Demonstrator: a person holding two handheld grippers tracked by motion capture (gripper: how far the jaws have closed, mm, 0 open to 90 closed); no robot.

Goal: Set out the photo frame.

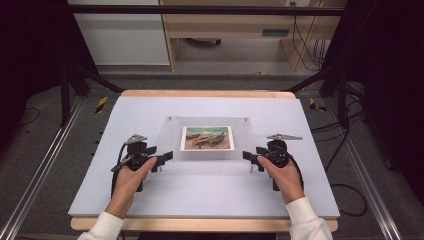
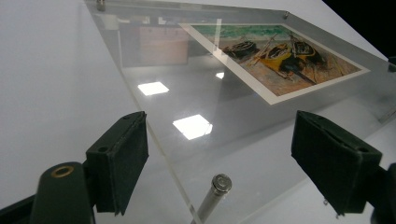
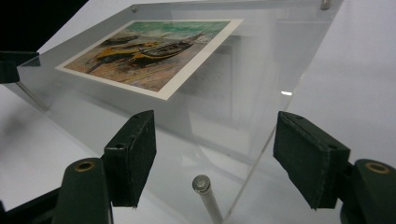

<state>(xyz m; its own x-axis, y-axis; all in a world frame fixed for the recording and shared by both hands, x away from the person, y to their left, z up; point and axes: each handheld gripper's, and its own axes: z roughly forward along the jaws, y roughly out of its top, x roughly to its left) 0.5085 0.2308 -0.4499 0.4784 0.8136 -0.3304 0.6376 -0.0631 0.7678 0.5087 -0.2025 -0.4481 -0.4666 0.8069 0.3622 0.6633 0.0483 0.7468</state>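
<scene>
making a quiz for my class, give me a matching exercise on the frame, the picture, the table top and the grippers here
Things:
1. clear frame
2. boat picture
3. table top
4. left gripper and right gripper

States:
A. pale grey, flat
B. open, one at each near corner of the frame
C. see-through, on metal pegs
D. inside the frame, white border

Pairs: 1-C, 2-D, 3-A, 4-B

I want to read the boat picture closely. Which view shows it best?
The left gripper view: the white-bordered boat picture under the clear acrylic sheet is nearest and sharpest. The right gripper view shows it slanted; the high view, small.
</scene>
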